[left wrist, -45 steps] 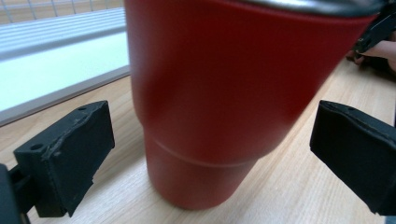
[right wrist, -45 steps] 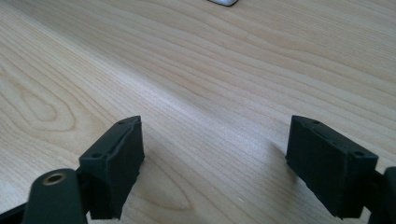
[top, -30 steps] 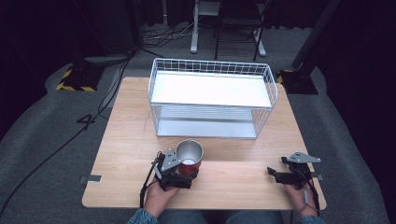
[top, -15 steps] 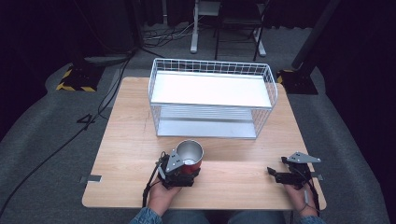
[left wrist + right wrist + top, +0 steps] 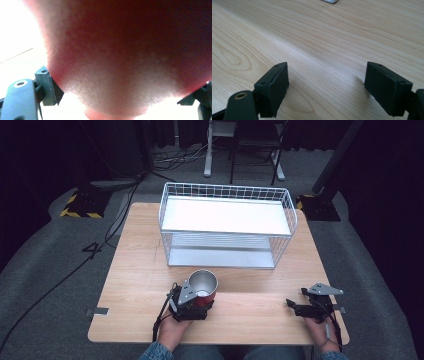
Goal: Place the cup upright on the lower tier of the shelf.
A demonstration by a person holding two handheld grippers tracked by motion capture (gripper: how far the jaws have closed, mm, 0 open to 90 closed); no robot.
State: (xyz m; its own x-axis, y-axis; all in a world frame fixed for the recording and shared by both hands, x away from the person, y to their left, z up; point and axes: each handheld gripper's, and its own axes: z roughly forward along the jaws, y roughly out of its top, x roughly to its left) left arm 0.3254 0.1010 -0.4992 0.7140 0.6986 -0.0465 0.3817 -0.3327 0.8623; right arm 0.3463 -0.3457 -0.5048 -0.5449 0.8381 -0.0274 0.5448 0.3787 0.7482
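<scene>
Near edge of the wooden table (image 5: 135, 270): the left gripper (image 5: 196, 300), jaws just closed, clamps the red cup (image 5: 204, 287) standing upright in front of the wire rack (image 5: 227, 222); the right gripper (image 5: 295, 306) rests well apart, jaws wide and empty

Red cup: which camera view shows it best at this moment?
The high view: the red cup stands whole on the table, steel inside visible, with the left gripper shut on it. The left gripper view gives a blurred red wall pressed between the pads. The right gripper view looks at bare wood.
</scene>
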